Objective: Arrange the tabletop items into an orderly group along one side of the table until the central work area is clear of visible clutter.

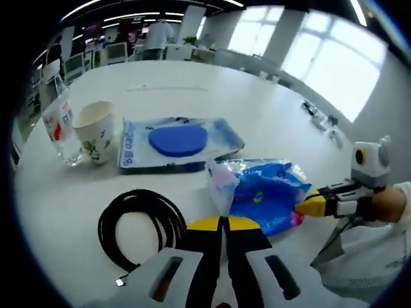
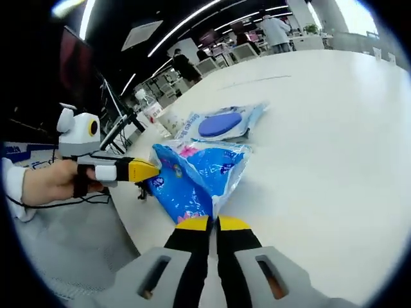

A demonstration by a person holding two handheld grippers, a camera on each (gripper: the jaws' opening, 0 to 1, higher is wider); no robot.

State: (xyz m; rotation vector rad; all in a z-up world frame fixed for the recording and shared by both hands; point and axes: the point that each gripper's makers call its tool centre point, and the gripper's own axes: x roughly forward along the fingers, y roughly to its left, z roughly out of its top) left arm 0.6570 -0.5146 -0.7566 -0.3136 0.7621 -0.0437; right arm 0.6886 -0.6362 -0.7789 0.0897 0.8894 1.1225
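A crinkled blue plastic packet (image 1: 266,192) lies on the white table (image 1: 192,83), held from two sides. My left gripper (image 1: 221,222) is shut, with the packet's pale near corner pinched at its yellow tips. From the right, my right gripper (image 1: 303,205) reaches in and bites the packet's other edge. In the right gripper view the packet (image 2: 196,176) is lifted a little, my right gripper (image 2: 212,223) is shut on its lower edge, and my left gripper (image 2: 151,170) holds its left corner.
A flat packet with a blue disc (image 1: 176,142) lies behind the blue packet. Left of it stand a paper cup (image 1: 95,128) and a water bottle (image 1: 61,128). A black cable coil (image 1: 138,224) lies near my left jaws. Small items (image 1: 321,119) sit far right.
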